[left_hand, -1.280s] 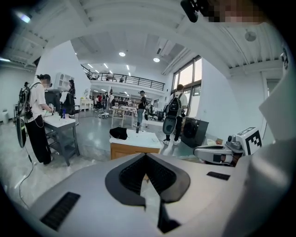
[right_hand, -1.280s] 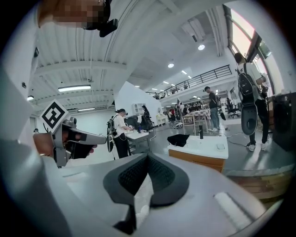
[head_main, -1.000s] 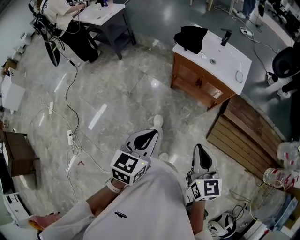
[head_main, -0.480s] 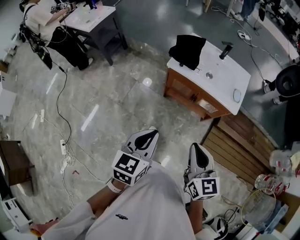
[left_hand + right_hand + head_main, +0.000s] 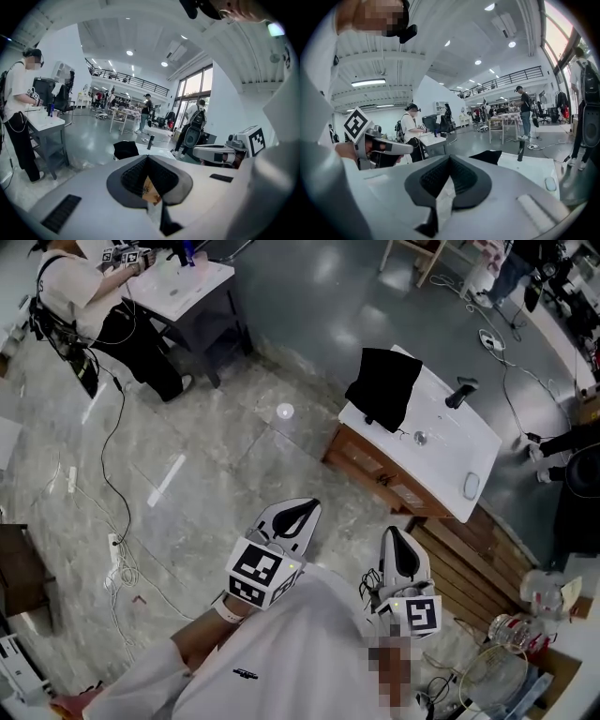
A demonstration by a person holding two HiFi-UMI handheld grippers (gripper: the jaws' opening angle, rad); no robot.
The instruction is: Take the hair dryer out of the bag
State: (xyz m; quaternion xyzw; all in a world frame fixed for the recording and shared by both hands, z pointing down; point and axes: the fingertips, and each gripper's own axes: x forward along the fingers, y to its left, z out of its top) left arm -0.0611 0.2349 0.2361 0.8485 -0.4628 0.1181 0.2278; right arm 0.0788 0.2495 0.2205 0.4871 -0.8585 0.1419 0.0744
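The hair dryer itself we cannot pick out in any view; the black bag (image 5: 384,385) lies slumped at the far left end of a white counter top (image 5: 450,460), part of it hanging over the edge; that top sits on a wooden cabinet (image 5: 375,470); near the top's far edge stands a short black upright piece (image 5: 459,392), and we cannot tell what it is; a small round fitting (image 5: 420,437) and a pale oval object (image 5: 471,486) also rest on the top; just beside the cabinet, on the right, lies a slatted wooden platform (image 5: 478,554); only marble floor (image 5: 216,442) lies between the cabinet and our grippers; the left gripper (image 5: 300,509) and the right gripper (image 5: 395,535) are held side by side in front of us, well apart from the bag, each with its jaws clenched together on nothing; at the far left a person (image 5: 70,292) stands at a grey table (image 5: 202,277), with cables (image 5: 117,540) trailing over the floor; the clutter at the lower right corner is cut off and too jumbled to name.
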